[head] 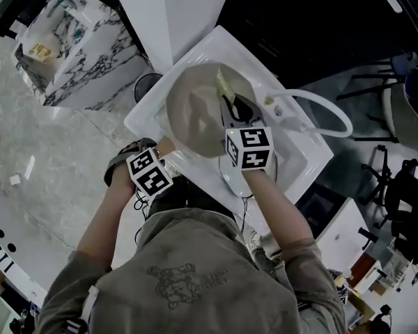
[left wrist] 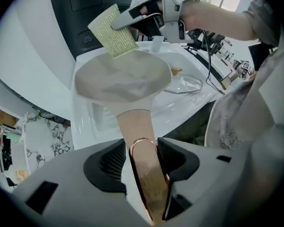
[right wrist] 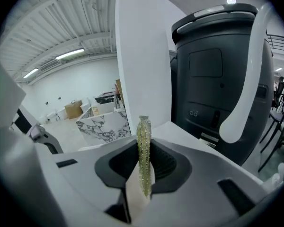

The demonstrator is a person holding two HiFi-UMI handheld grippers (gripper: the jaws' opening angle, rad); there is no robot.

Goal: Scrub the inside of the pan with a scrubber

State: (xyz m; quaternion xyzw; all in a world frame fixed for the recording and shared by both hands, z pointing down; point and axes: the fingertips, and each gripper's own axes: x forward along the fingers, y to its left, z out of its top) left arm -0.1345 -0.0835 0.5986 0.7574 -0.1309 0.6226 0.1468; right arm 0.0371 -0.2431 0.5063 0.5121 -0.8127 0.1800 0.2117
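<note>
A beige pan [head: 195, 113] hangs tilted over the white sink [head: 299, 160], its inside facing up. My left gripper [left wrist: 141, 151] is shut on the pan's copper-toned handle [left wrist: 138, 134], which runs between the pads near its ringed end. In the head view the left gripper [head: 164, 152] sits at the pan's near left edge. My right gripper [right wrist: 143, 167] is shut on a yellow-green scrubber [right wrist: 143, 148], which stands upright between its pads. The scrubber [left wrist: 114, 31] is above the pan's far rim, and I cannot tell if it touches. The right gripper [head: 228, 101] reaches over the pan.
A white curved faucet hose [head: 324, 108] arcs over the sink's right side. A tall dark machine [right wrist: 217, 79] and a white panel [right wrist: 142, 51] stand behind the sink. A marble-patterned counter [head: 83, 54] lies to the left. Chairs and stands [head: 404, 110] crowd the right.
</note>
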